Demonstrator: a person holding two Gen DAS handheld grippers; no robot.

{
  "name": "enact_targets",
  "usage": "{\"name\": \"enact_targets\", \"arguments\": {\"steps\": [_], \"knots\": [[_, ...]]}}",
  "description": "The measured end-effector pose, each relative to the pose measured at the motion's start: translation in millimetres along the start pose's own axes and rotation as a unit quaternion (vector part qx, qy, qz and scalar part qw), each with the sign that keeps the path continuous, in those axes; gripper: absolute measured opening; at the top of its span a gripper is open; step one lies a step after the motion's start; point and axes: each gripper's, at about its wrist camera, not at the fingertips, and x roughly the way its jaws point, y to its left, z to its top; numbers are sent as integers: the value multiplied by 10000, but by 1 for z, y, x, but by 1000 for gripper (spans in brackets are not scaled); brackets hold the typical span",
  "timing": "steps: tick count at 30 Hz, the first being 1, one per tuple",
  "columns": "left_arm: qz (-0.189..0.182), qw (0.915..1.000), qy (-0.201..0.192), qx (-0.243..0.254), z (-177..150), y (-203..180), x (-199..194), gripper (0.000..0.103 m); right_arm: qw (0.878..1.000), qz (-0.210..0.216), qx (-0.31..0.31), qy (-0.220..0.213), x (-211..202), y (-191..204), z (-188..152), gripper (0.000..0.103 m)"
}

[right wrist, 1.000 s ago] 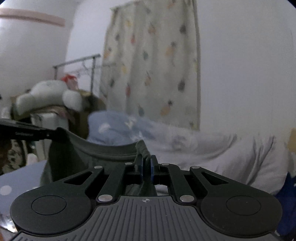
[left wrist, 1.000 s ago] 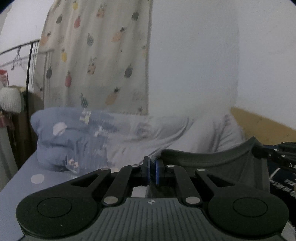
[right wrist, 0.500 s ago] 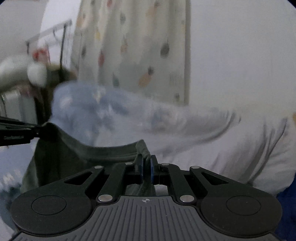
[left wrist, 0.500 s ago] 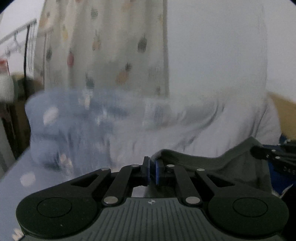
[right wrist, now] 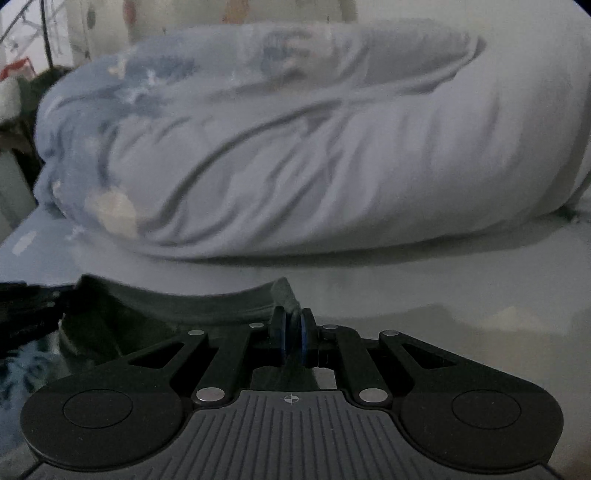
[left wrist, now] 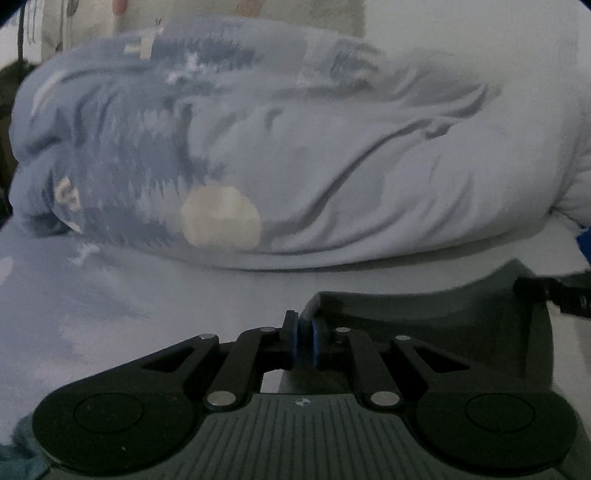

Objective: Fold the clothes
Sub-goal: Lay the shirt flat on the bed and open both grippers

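Dark grey garment point(left wrist: 436, 325), strung between the two tools by its top edge, low over the bed. Left corner pinched in the left gripper point(left wrist: 303, 341), pads point(left wrist: 291, 343) closed on the cloth with only its thickness between them; jaws there just eased a shade wider, fabric still in the bite. Other corner pinched the same way in the right gripper point(right wrist: 294, 341), blue pads point(right wrist: 304, 341) shut tight on a bunched tuft.

Long axis of the held edge crosswise, gripper to gripper, sagging in a shallow curve at the middle point(right wrist: 207, 306). Rest of the cloth hanging down and back toward the holder, under both tools, mostly out of sight. Neither hand nearer: each at its own end, both angled downward over the sheet. By the look of it, ready for laying flat, edge away from the holder, toward the duvet; likely need to keep the edge taut so the body lands without a crease.

Beneath, pale blue sheet point(left wrist: 140, 295), bare and smooth just ahead of the fingers. Beyond that, a rolled, rumpled duvet point(left wrist: 295, 147), blue and white with a cream dot, lying crosswise, close enough to limit the room for spreading. Behind it a patterned curtain point(right wrist: 236, 11) and plain wall. Dim light, some blur.
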Motion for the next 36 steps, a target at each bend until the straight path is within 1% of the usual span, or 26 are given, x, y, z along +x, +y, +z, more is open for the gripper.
{"name": "enact_targets", "arguments": {"steps": [2, 4, 5, 7, 8, 10, 11, 12, 14, 16, 18, 19, 22, 25, 27, 30, 33, 36], "knots": [[-19, 9999, 82, -87, -2, 2, 17, 15, 9999, -8, 70, 93, 17, -4, -4, 11], [-49, 9998, 125, -160, -7, 4, 31, 16, 9995, 32, 294, 115, 33, -10, -9, 13], [-44, 9997, 157, -195, -10, 5, 37, 23, 9988, 90, 460, 145, 40, -14, -12, 13], [15, 9995, 213, -236, -17, 7, 47, 46, 9961, 198, 806, 286, 53, -22, -17, 13], [84, 9995, 201, -231, -19, 8, 50, 53, 9957, 190, 853, 317, 58, -24, -19, 14], [130, 9994, 107, -299, -24, 12, 52, 87, 9955, 165, 904, 233, 62, -26, -24, 32], [112, 9993, 68, -363, -26, 15, 50, 93, 9955, 116, 923, 162, 61, -27, -26, 60], [92, 9990, 38, -426, -27, 18, 48, 98, 9956, 38, 933, 79, 60, -28, -27, 79], [7, 9984, -24, -566, -26, 25, 42, 103, 9943, -116, 1031, -229, 51, -30, -29, 88], [-150, 9970, -169, -740, -23, 36, 29, 103, 9907, -36, 1272, -481, 31, -35, -30, 88], [-298, 9950, -343, -886, -21, 46, 7, 103, 9865, 93, 1483, -694, 8, -38, -31, 91], [-348, 9939, -435, -955, -22, 51, -7, 103, 9854, 145, 1512, -770, -7, -38, -32, 91], [-448, 9907, -857, -962, -27, 57, -66, 103, 9834, 426, 1459, -994, -65, -33, -43, 92], [-408, 9880, -1284, -752, -36, 59, -134, 103, 9806, 745, 1271, -1289, -145, -26, -64, 93], [-382, 9862, -1492, -611, -43, 61, -181, 103, 9775, 967, 1149, -1478, -205, -21, -84, 93], [-324, 9819, -1781, -554, -58, 66, -257, 103, 9725, 1251, 983, -1701, -296, -14, -120, 94], [-236, 9782, -2021, -419, -76, 69, -331, 103, 9684, 1549, 786, -1788, -379, -3, -154, 94], [-77, 9749, -2200, -325, -93, 64, -399, 103, 9602, 1978, 531, -1900, -461, 6, -189, 95]]}}
